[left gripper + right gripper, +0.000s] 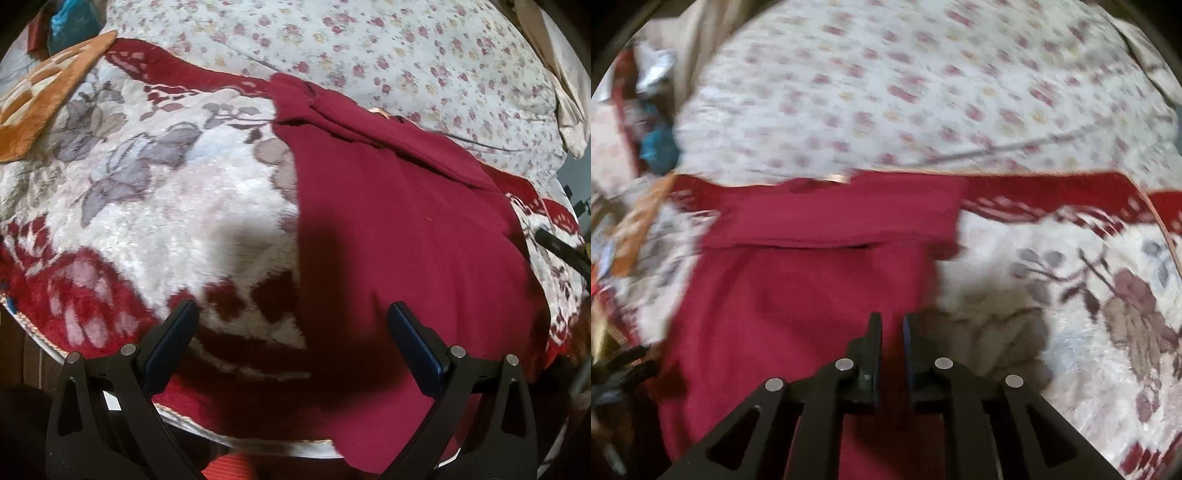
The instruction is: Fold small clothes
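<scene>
While only one fold is visible so far, the task is judged as early to midway. A strip along the far edge of the maroon garment [406, 229] has been turned over onto the body, leaving a clean crease line across the top (seen in both wrist views). The near part is not yet folded; it hangs over the front edge of the bed, so at least one more fold, probably two, is judged to be left.

Garment location: laid flat on the plush floral blanket [166, 192], right of centre in the left view, with the small-flowered sheet [369, 48] behind it. An orange mat [48, 99] lies well apart at far left.

Look of the garment: plain maroon knit, soft, mostly smooth, slight ripples near the lower hem. Type of garment cannot be told.

Left gripper [293, 314]: tongs spread wide, nothing between them, hovering above the garment's left edge.

Right gripper [892, 325]: tongs drawn nearly together over the garment's right edge; a grip on cloth cannot be confirmed (view is motion-blurred, the narrow slit looks empty).
</scene>
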